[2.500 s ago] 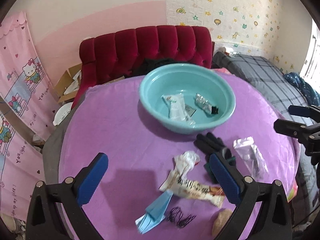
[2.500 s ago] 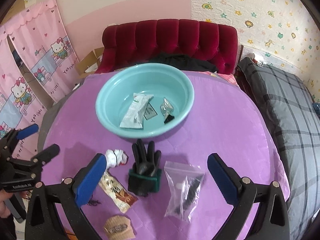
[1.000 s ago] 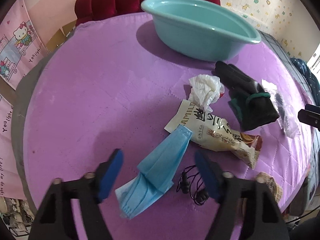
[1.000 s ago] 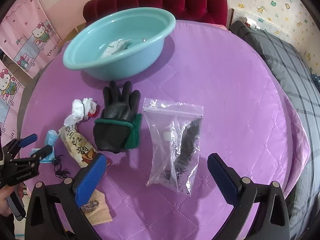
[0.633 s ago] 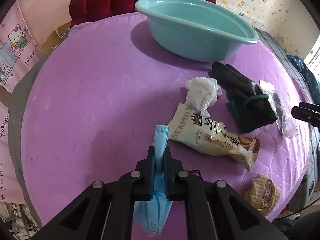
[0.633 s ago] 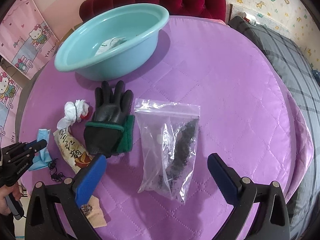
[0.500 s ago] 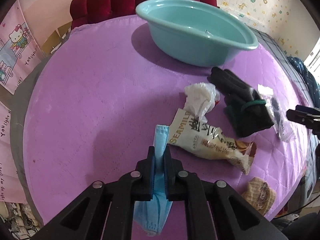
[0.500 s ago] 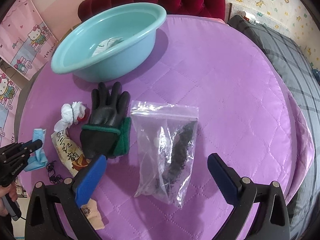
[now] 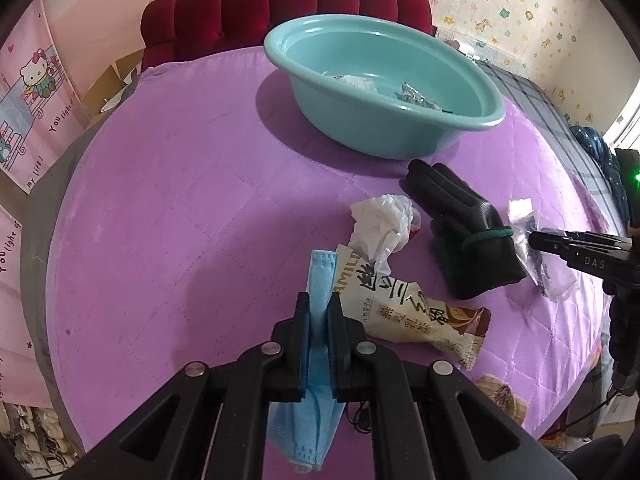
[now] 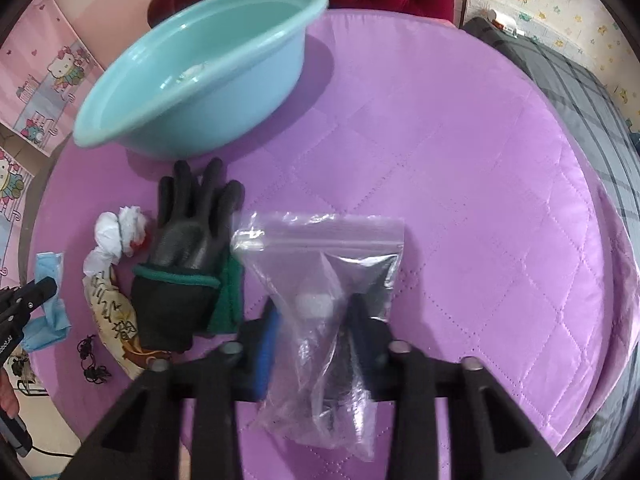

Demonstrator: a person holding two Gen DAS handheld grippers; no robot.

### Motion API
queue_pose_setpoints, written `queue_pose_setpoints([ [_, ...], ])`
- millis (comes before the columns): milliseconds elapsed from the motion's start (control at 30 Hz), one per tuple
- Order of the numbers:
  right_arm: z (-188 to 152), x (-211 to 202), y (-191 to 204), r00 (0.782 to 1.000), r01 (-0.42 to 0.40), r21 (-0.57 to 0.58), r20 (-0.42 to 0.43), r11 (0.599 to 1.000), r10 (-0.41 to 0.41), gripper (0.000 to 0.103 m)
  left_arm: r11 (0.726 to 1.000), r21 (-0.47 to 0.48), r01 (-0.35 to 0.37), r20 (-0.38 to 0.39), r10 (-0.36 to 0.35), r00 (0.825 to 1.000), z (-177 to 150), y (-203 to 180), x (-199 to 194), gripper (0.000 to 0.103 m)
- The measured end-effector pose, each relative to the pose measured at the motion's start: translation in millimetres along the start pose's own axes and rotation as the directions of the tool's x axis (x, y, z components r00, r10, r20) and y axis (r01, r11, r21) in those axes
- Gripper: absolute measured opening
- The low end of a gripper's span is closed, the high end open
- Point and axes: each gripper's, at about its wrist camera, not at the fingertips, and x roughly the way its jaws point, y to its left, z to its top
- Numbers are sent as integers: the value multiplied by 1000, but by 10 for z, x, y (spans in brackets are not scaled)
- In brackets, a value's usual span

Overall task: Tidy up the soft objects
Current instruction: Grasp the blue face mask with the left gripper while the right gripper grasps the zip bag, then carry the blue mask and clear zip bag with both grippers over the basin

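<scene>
My left tongs (image 9: 319, 320) clenched on blue face mask (image 9: 320, 280), lower centre; my right tongs (image 10: 316, 320) closing round clear bag (image 10: 320, 264); basin (image 9: 400, 128) upper centre

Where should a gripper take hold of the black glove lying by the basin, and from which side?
Judging by its pose, grip the black glove at the cuff, below the green band, coming from above. It lies flat on the purple cover, fingers toward the basin; the cuff looks thickest and bunches, and it faces the near edge.
</scene>
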Motion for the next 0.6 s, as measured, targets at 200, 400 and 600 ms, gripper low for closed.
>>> queue_pose_setpoints([
  [200,2,-162,16,1000,2,-19,22,1000,-1,18,1000,11,3,6,-3,1000,38,-43,-73,8],
  [400,-26,-298,70,999,-10,-16,32,1000,10,18,1000,26,4,8,-4,1000,64,-76,-145,8],
  [600,-30,-451,127,999,-17,-24,42,1000,18,18,999,48,13,15,-14,1000,93,-143,-243,8],
])
